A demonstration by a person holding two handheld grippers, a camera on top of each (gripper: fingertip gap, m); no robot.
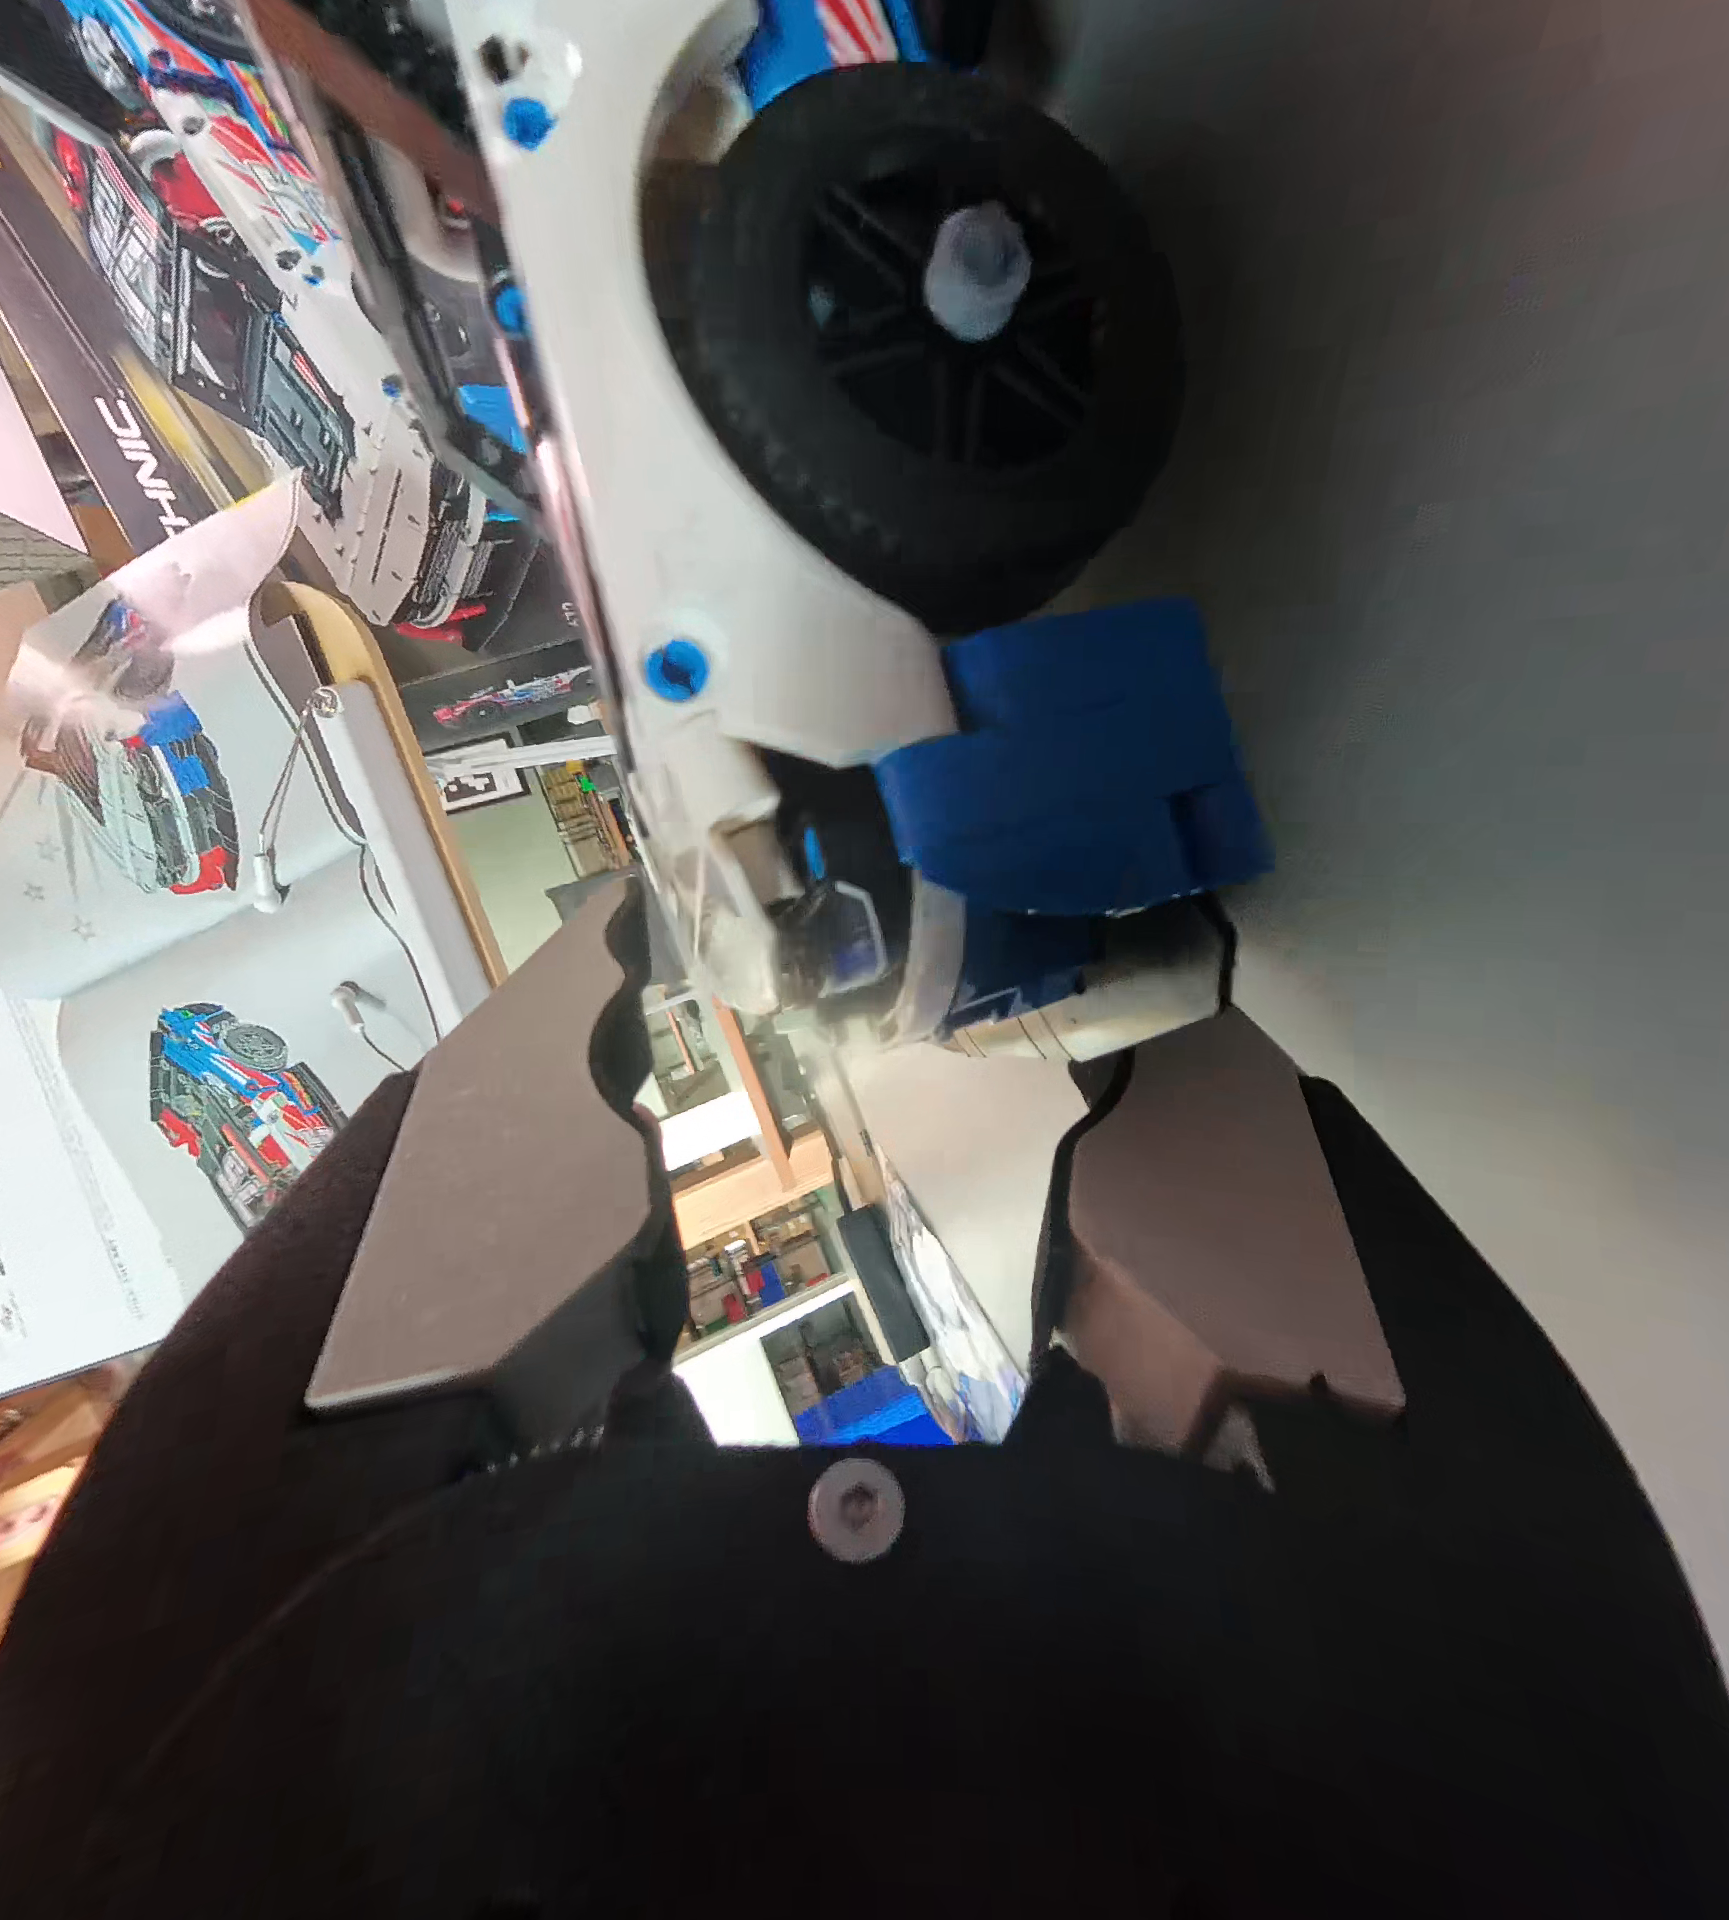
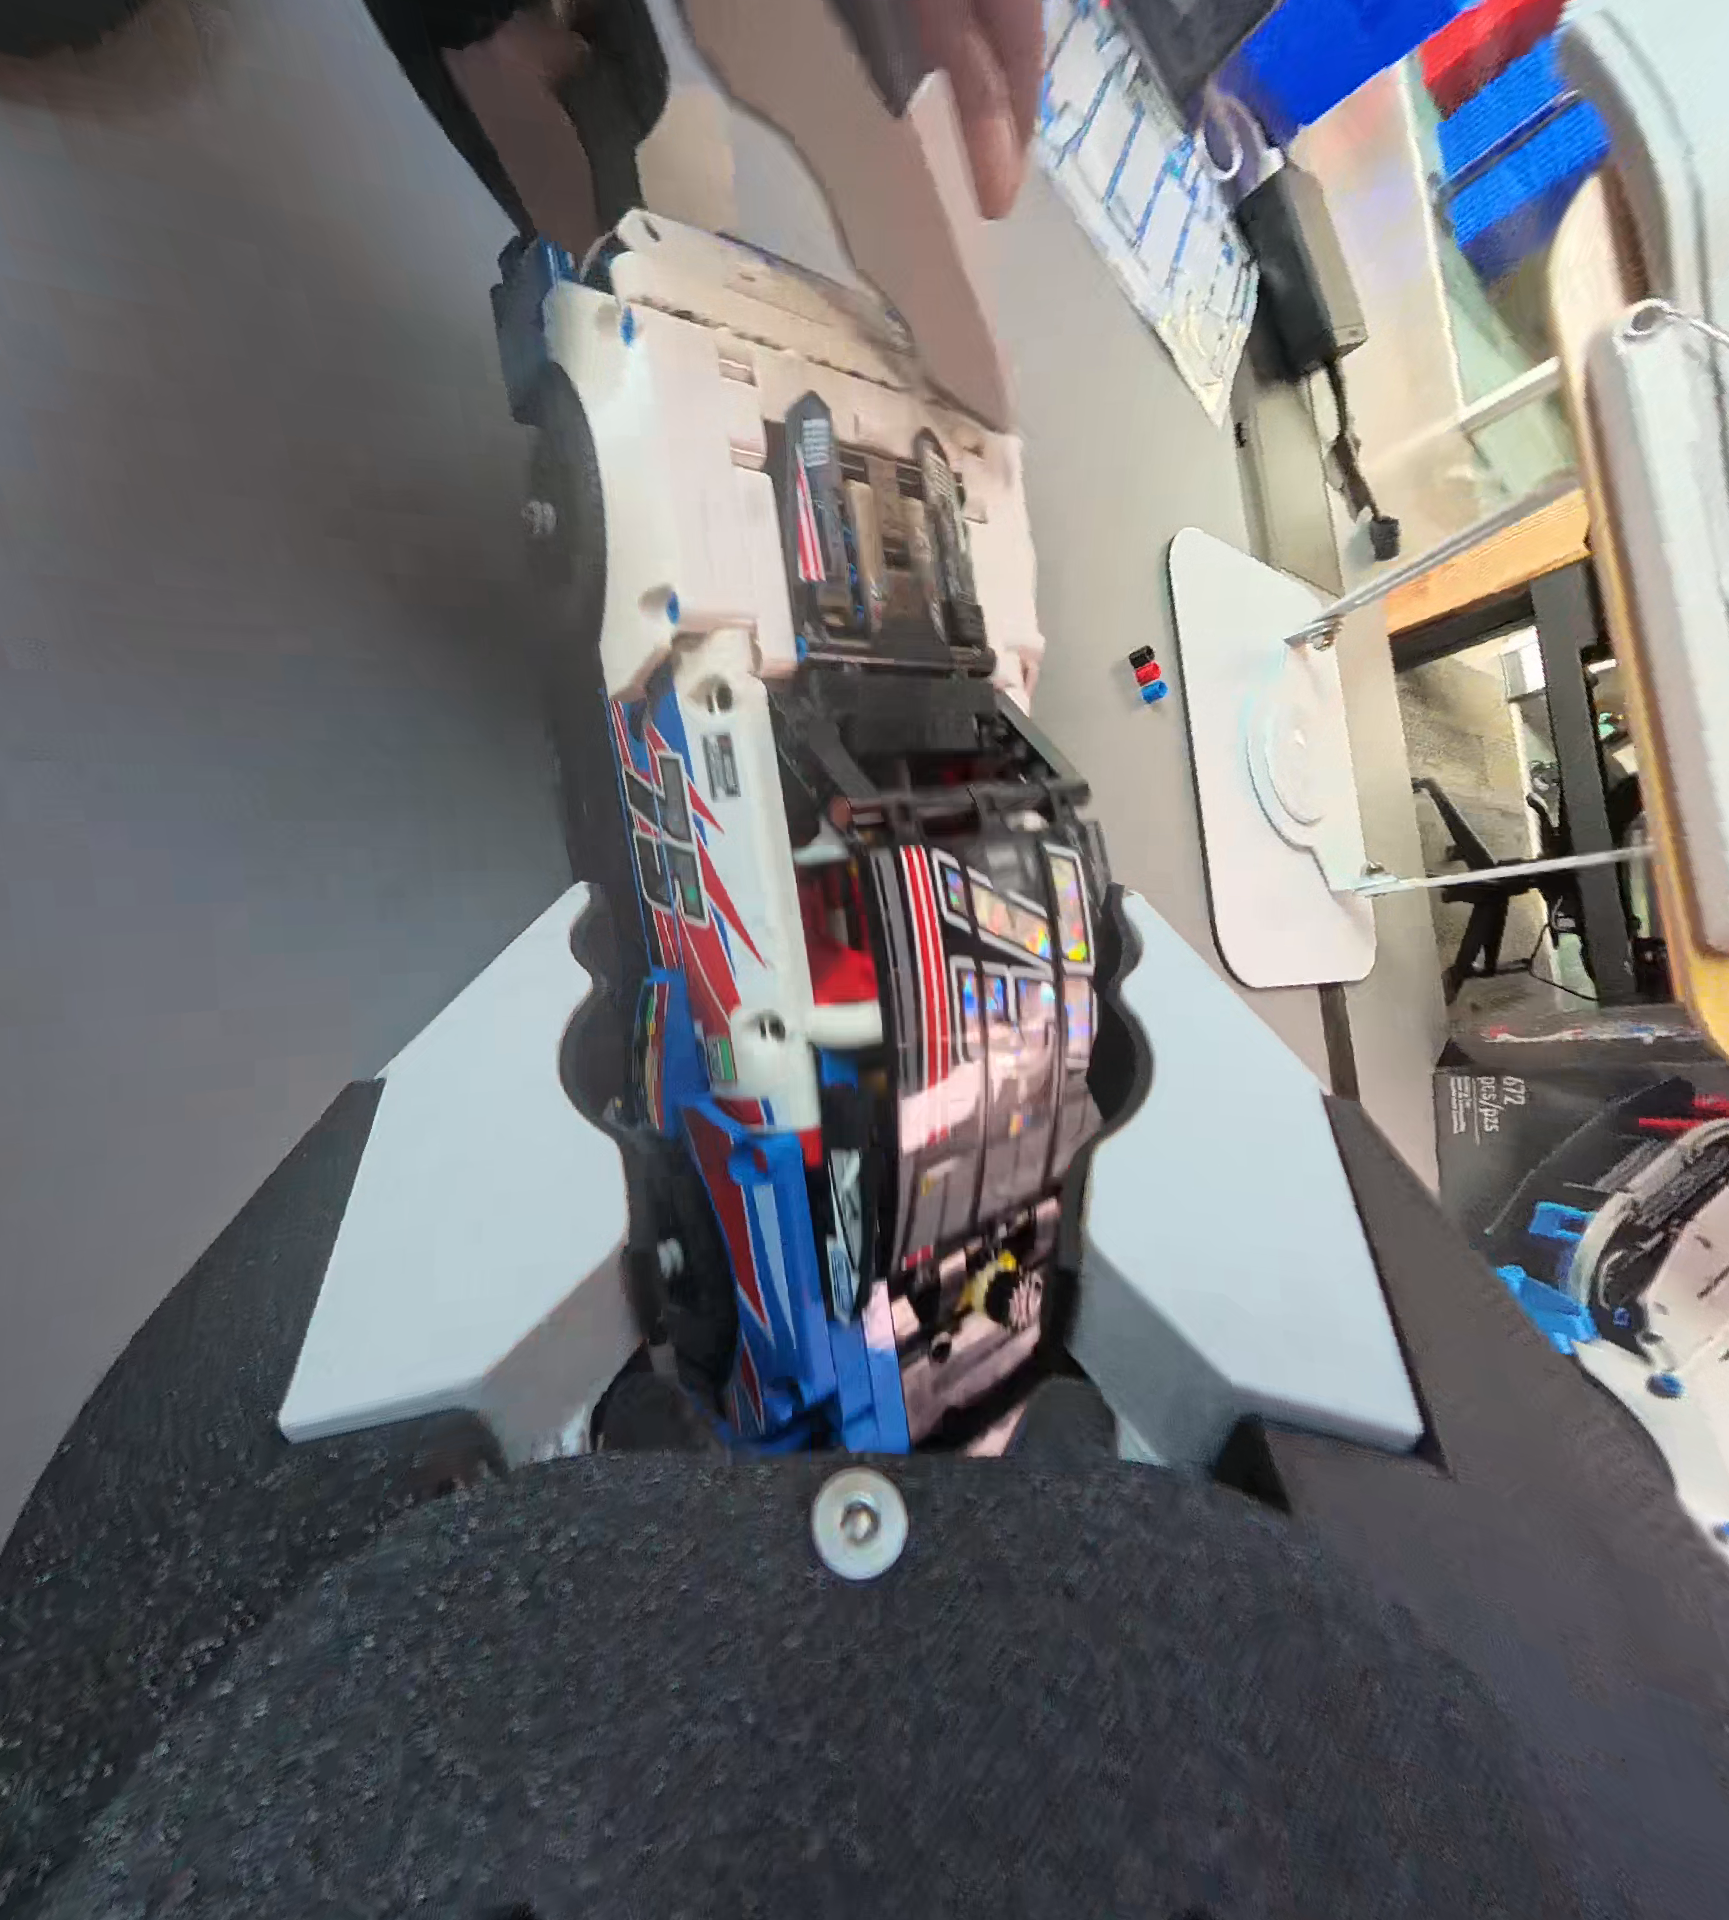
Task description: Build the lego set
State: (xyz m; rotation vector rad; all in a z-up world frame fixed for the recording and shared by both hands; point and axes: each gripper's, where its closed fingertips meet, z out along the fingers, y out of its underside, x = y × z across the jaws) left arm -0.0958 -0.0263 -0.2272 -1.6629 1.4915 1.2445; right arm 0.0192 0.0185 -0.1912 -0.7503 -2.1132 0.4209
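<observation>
The lego race car (image 1: 621, 312) is white with blue and red stripes and a black roof. It is tipped on its side against the grey table (image 1: 1514, 520). In the left wrist view its black front wheel (image 1: 943, 322) and blue nose piece (image 1: 1078, 748) are close up. My left gripper (image 1: 922, 935) is shut on the car's nose. In the right wrist view the car (image 2: 694, 499) runs away from the camera. My right gripper (image 2: 849, 914) is shut on its roof and side at the rear half. A left gripper finger (image 2: 922, 270) lies across the hood, with a hand behind it.
The set's box (image 1: 143, 260) and the open instruction booklet (image 1: 29, 1143) lie left of the car. In the right wrist view a white stand plate (image 2: 1265, 769), three small loose pieces (image 2: 1146, 675) and the box (image 2: 1525, 1143) are to the right. Blue bins (image 2: 1525, 114) are farther back. Across from one pair of fingers to the other is roughly 15 centimetres.
</observation>
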